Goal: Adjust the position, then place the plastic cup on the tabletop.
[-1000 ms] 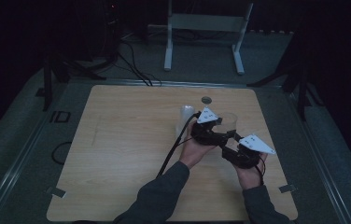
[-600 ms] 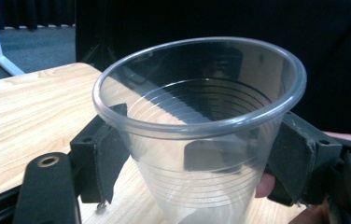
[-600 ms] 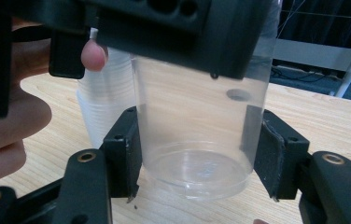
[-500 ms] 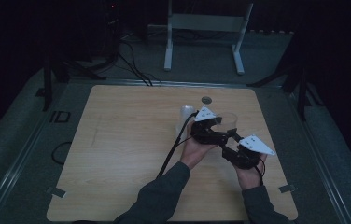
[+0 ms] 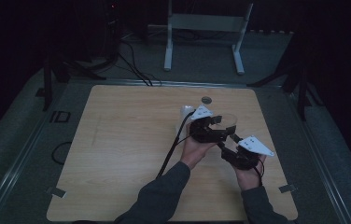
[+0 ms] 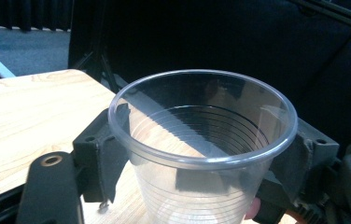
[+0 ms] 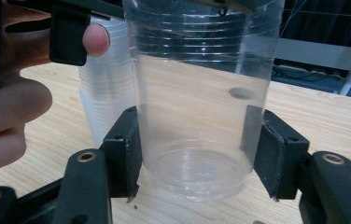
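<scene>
A clear plastic cup [image 5: 227,120] stands upright over the right half of the wooden table [image 5: 127,154], between both grippers. My left gripper [image 5: 220,130] has its jaws just under the rim of the cup [image 6: 197,116]. They have just been closing, and the pads [image 6: 101,158] lie against the cup wall. My right gripper [image 5: 227,142] grips the same cup [image 7: 197,93] near its base. Its jaws have closed a little in the last second, and its pads [image 7: 124,149] press both sides. The cup looks empty.
A stack of nested clear cups [image 5: 184,113] stands just left of the held cup, close behind it in the right gripper view [image 7: 106,107]. A small dark round mark [image 5: 206,100] lies farther back on the table. The person's hand [image 7: 10,107] shows at the left.
</scene>
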Demonstrator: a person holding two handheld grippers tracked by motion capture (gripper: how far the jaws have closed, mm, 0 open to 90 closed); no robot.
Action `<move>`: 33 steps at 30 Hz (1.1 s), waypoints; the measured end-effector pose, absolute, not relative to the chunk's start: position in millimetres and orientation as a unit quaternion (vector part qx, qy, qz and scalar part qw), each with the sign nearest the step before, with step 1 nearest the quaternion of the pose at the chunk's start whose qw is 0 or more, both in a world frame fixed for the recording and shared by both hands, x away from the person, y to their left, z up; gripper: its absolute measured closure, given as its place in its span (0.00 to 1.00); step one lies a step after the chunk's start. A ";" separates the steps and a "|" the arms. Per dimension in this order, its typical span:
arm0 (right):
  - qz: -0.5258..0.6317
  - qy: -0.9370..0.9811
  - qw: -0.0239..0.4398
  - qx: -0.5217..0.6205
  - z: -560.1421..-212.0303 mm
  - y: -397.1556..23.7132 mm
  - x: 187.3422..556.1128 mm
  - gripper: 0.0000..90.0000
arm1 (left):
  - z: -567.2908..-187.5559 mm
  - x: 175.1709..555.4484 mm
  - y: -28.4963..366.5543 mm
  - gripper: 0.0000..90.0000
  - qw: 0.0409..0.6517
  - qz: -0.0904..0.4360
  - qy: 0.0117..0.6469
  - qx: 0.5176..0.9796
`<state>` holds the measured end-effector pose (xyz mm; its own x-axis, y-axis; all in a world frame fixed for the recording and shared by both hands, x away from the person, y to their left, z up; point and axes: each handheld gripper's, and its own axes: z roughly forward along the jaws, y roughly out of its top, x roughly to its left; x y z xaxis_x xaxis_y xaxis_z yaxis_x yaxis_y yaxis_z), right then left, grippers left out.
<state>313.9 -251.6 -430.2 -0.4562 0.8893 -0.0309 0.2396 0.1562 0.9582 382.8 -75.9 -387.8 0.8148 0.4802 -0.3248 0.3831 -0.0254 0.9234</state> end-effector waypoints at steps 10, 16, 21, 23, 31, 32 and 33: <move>0.498 0.693 0.317 0.414 -430.0 -255.9 314.2 0.32 | -388.3 379.0 -76.4 0.32 0.622 0.067 0.292 0.723; 0.499 0.692 0.319 0.413 -430.1 -258.6 312.2 0.28 | -388.1 375.4 -75.7 0.33 0.612 0.107 0.289 0.728; 0.501 0.690 0.320 0.413 -429.6 -262.0 311.2 0.28 | -387.5 373.5 -75.4 0.33 0.607 0.128 0.286 0.730; 0.500 0.689 0.320 0.415 -429.6 -263.3 311.2 0.28 | -387.7 373.2 -75.5 0.33 0.606 0.134 0.286 0.730; 0.505 0.680 0.322 0.424 -428.9 -271.1 310.0 0.28 | -390.6 371.1 -77.6 0.33 0.595 0.155 0.283 0.736; 0.505 0.678 0.322 0.426 -428.9 -272.5 309.9 0.28 | -391.0 370.8 -77.8 0.33 0.594 0.156 0.283 0.737; 0.505 0.676 0.323 0.428 -428.9 -273.8 309.8 0.28 | -391.5 370.4 -77.9 0.33 0.594 0.158 0.284 0.736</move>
